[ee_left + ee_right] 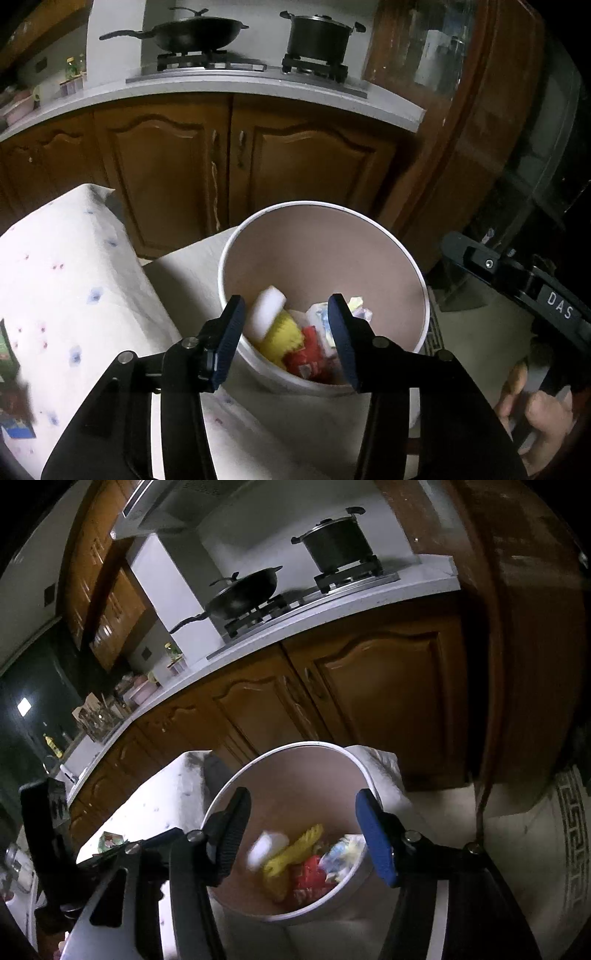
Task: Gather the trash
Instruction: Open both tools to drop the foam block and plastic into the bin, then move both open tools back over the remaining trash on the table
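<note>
A white round bin (369,225) stands below the table edge. Inside lie a white sponge block (267,312), a yellow scrubber (282,338), a red wrapper (308,356) and crumpled pale wrappers (321,317). My left gripper (286,341) is open and empty above the bin's near rim. My right gripper (303,838) is open and empty above the same bin (236,790). In the right wrist view the white block (266,847) is blurred, beside the yellow scrubber (286,860) and red wrapper (310,875).
A table with a white flowered cloth (66,295) is at the left, with green packaging (7,354) at its edge. Wooden cabinets (166,173) and a counter with a wok (199,33) and a pot (317,35) stand behind. The right gripper's body (517,280) is at the right.
</note>
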`<state>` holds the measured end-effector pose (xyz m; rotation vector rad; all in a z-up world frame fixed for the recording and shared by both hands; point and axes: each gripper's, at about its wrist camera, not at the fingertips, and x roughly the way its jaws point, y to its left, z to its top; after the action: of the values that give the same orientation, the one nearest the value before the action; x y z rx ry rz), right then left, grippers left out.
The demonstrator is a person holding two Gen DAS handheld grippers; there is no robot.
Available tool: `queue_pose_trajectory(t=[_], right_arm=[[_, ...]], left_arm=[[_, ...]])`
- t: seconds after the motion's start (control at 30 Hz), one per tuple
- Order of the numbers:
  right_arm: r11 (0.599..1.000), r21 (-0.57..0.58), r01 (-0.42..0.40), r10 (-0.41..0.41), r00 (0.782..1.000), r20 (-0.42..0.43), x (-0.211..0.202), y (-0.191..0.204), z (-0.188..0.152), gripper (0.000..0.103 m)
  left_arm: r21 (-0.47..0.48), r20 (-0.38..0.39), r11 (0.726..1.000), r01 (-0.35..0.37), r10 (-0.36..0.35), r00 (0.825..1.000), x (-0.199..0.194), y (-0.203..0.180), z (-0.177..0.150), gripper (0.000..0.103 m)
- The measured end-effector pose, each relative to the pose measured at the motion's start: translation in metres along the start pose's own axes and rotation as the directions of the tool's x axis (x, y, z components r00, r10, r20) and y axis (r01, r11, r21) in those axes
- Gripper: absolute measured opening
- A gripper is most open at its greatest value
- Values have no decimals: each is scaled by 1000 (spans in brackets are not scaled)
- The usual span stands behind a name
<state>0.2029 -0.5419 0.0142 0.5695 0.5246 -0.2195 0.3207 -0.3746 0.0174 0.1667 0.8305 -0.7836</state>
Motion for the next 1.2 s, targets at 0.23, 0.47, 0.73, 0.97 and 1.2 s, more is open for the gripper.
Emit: queue_pose_trajectory(t=[0.23,0.47,0.73,0.97,1.2], right_arm=[[1000,12,-9,9,1000,6,-6,5,-1,65],[999,25,-38,37,999,30,-20,14,-8,77],[997,10,-81,81,996,39,-34,43,-25,84],[991,-34,-129,129,991,14,-36,81,-43,86],[982,-77,-175,173,984,-33,-27,121,-61,86]], left_arm=[[-10,32,1000,-17,18,999,-22,9,-6,51],[-41,64,998,-52,55,996,-53,25,-18,53],[-49,116,989,-137,142,983,-97,41,-41,58],[-123,117,982,-142,156,981,-137,79,-72,61],[-205,117,961,-184,211,971,-177,129,-98,62]])
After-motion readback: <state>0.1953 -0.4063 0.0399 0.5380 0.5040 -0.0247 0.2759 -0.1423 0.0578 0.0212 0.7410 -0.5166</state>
